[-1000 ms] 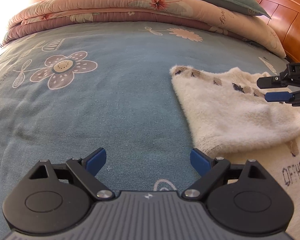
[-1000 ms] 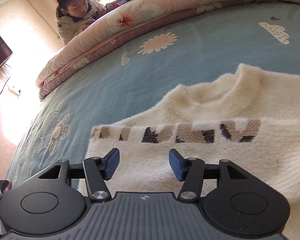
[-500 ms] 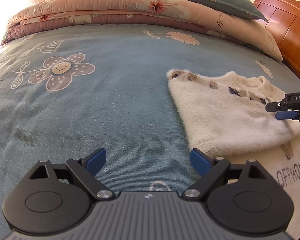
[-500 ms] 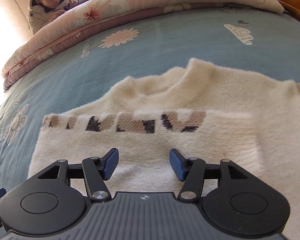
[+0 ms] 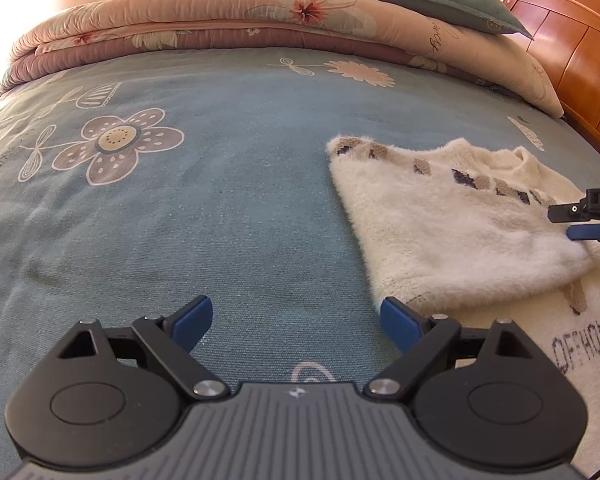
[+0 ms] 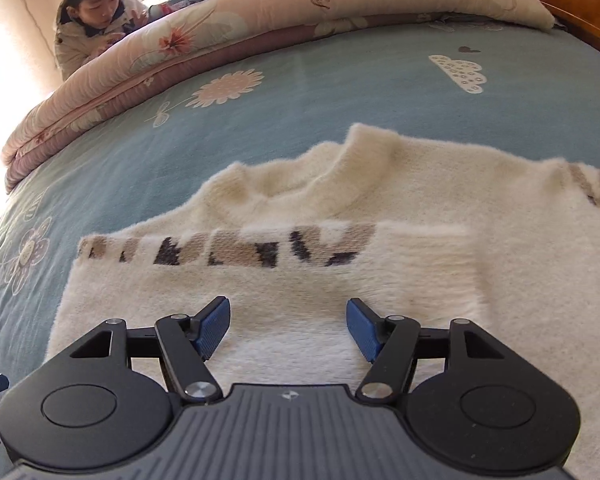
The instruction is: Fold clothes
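The cream sweater (image 6: 340, 272) lay partly folded on the blue bedsheet (image 5: 220, 208). The right gripper (image 6: 288, 320) hung wide and empty above it; the left gripper (image 5: 296, 320) gaped over bare sheet. A rolled quilt (image 5: 220, 20) lay beyond.

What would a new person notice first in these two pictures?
The fluffy cream sweater stands out first, lying partly folded on the blue flowered bedsheet, with a brown patterned band across it. The right gripper hangs open just above it, while the left gripper is open over bare sheet beside it. A folded pink quilt lies behind.
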Action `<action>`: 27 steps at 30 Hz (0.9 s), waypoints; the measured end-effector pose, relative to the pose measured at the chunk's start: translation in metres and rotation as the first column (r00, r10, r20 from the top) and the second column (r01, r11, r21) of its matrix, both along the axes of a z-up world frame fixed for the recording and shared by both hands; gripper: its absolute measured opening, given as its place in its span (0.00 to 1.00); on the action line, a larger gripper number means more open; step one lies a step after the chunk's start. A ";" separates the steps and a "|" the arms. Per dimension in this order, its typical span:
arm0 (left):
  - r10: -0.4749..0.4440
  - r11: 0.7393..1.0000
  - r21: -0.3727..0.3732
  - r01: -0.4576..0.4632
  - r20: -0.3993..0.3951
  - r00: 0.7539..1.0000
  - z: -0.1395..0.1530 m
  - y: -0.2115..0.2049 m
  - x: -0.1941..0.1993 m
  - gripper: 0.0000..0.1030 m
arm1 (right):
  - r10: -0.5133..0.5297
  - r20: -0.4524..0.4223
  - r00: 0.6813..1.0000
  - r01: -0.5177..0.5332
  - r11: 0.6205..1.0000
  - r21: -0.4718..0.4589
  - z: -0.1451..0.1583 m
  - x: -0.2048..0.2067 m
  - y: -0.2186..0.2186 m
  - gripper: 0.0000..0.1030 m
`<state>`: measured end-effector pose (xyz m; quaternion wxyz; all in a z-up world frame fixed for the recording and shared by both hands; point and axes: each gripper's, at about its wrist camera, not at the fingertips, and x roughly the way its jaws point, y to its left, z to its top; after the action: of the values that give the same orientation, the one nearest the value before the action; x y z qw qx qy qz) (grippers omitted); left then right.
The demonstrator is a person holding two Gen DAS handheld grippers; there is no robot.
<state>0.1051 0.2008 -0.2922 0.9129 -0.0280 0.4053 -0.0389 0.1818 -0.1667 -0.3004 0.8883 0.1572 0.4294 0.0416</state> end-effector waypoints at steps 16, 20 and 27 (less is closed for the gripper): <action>-0.011 1.000 0.020 0.011 -0.002 1.000 -0.001 -0.007 0.001 0.88 | 0.057 0.039 0.998 -0.055 0.998 -0.042 -0.003 0.013 0.053 0.71; -0.019 1.000 0.021 0.020 -0.001 1.000 -0.001 -0.009 -0.001 0.88 | 0.199 0.043 0.979 -0.183 0.953 -0.242 0.000 -0.008 0.092 0.71; -0.021 1.000 0.005 0.020 0.009 1.000 0.003 -0.008 -0.001 0.88 | 0.252 -0.022 0.968 -0.247 0.923 -0.294 0.000 -0.042 0.085 0.77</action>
<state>0.1042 0.1933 -0.2897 0.9143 -0.0213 0.4017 -0.0473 0.1397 -0.0814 -0.3005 0.8926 -0.0329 0.4403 0.0912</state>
